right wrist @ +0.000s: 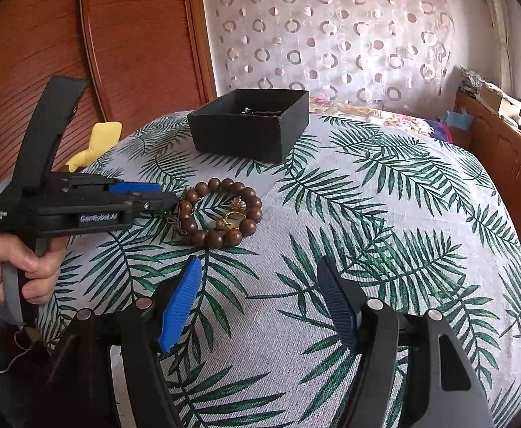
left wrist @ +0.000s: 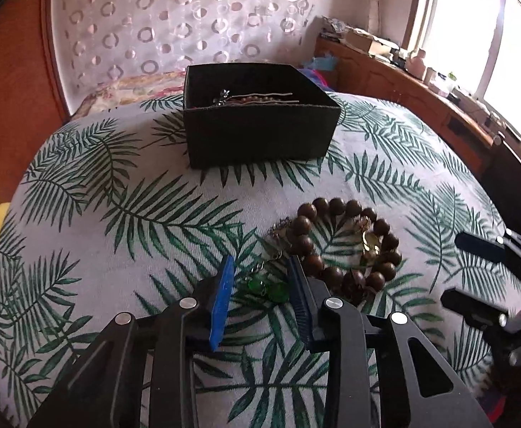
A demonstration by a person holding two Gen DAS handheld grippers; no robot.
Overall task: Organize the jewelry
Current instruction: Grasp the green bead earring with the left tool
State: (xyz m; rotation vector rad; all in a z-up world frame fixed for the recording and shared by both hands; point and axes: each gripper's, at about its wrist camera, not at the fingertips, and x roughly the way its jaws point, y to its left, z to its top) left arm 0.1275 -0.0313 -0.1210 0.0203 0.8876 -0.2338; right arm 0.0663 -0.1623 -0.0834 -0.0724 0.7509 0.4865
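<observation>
My left gripper (left wrist: 260, 267) is open, low over the leaf-print cloth, its blue pads either side of green glass earrings (left wrist: 268, 288). Just right of them lies a brown wooden bead bracelet (left wrist: 346, 246) with gold earrings (left wrist: 370, 244) inside its ring. A black open box (left wrist: 260, 114) stands farther back with hairpins and small jewelry in it. My right gripper (right wrist: 260, 285) is open and empty above bare cloth, nearer than the bracelet (right wrist: 221, 212). The left gripper (right wrist: 153, 199) shows in the right wrist view beside the bracelet, and the box (right wrist: 249, 125) behind.
The round table wears a palm-leaf cloth (left wrist: 118, 214). A yellow cloth (right wrist: 96, 142) lies at its left edge. Wooden panels stand to the left, a circle-pattern curtain behind, a cluttered wooden cabinet (left wrist: 421, 82) under the window to the right.
</observation>
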